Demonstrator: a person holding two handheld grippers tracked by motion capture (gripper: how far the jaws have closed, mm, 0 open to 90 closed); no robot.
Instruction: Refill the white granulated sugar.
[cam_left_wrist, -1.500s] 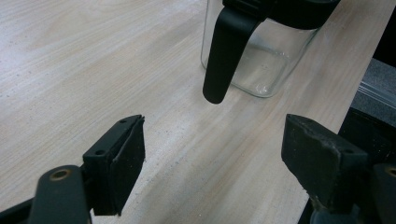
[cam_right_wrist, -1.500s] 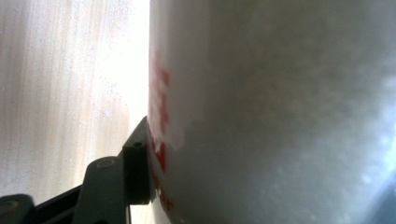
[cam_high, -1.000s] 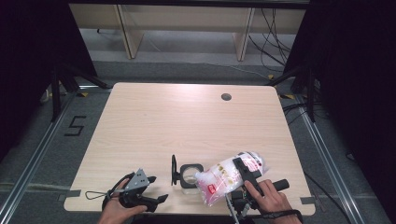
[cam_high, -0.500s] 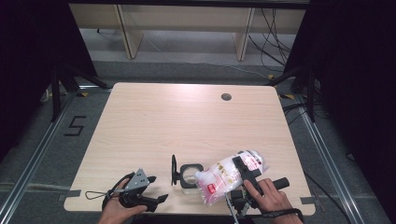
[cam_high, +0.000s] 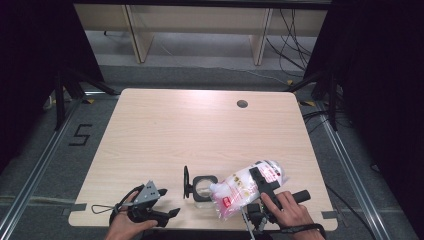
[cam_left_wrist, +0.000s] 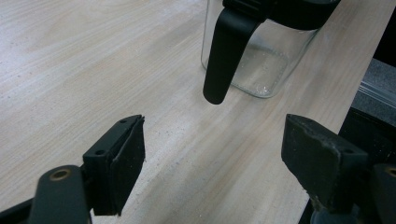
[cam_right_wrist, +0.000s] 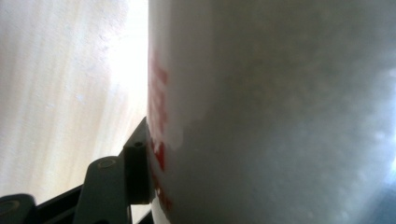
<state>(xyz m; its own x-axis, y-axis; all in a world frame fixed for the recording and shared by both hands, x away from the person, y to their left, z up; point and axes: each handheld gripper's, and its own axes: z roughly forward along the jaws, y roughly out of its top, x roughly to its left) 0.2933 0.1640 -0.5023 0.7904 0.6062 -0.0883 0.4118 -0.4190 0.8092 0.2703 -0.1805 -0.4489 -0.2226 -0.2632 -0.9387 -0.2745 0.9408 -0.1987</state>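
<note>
Holding the white bag (cam_high: 246, 189) tipped at the near right edge of the table (cam_high: 200, 130) in the right gripper (cam_high: 264, 189), mouth by the open jar (cam_high: 202, 186), nothing poured in yet, left gripper (cam_high: 172, 214) wide open, empty.

1. At the lower left of the high view, the left hand-held gripper (cam_high: 167, 214) is black, topped by a grey three-cornered plate, with a thin black cable looping off to the left.
2. Its own view shows two black jaws with flat, matte pads (cam_left_wrist: 132, 161) and a brass-coloured rivet at the lower left.
3. At the lower right of the high view, the right hand-held gripper (cam_high: 260, 182) is black with a rod-like handle; a dark strap circles the wrist.
</note>
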